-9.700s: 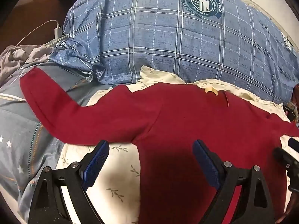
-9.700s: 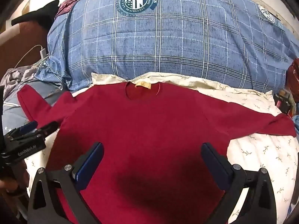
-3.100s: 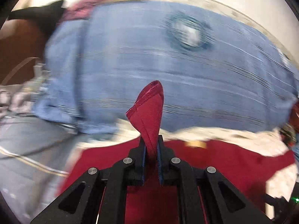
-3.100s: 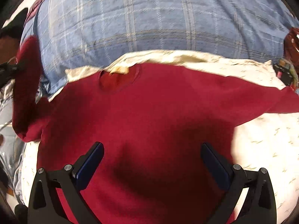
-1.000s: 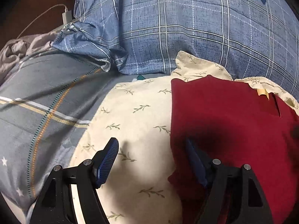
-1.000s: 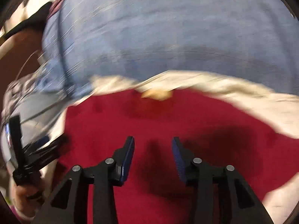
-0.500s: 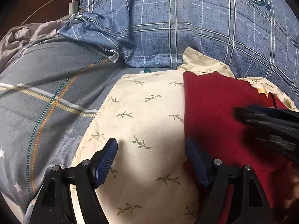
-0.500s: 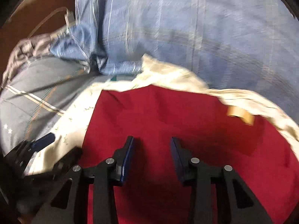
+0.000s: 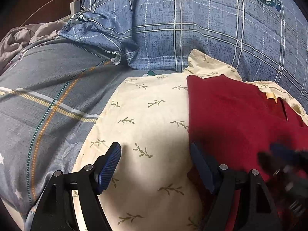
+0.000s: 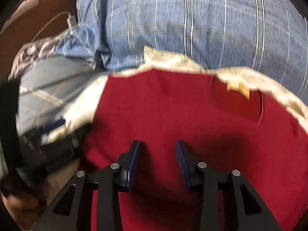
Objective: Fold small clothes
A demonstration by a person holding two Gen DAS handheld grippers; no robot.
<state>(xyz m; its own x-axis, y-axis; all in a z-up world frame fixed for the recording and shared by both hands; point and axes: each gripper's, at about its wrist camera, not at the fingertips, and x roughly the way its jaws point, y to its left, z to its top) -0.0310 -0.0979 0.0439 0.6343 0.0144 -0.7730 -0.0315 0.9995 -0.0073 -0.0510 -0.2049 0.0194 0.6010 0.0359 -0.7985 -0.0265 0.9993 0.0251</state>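
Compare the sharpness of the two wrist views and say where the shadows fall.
Left wrist view: sharp, except the right tool smeared at the right edge; the left tool shades the leaf-print sheet. Right wrist view: motion-blurred throughout, the plaid pillow streaked; a dark shadow lies on the red sweater.

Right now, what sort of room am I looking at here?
Most likely a bedroom, with the folding done on a bed: a big blue plaid pillow, a grey striped bedsheet, and a white phone charger with its cable at the bedside. The red top lies on a leaf-print cloth.
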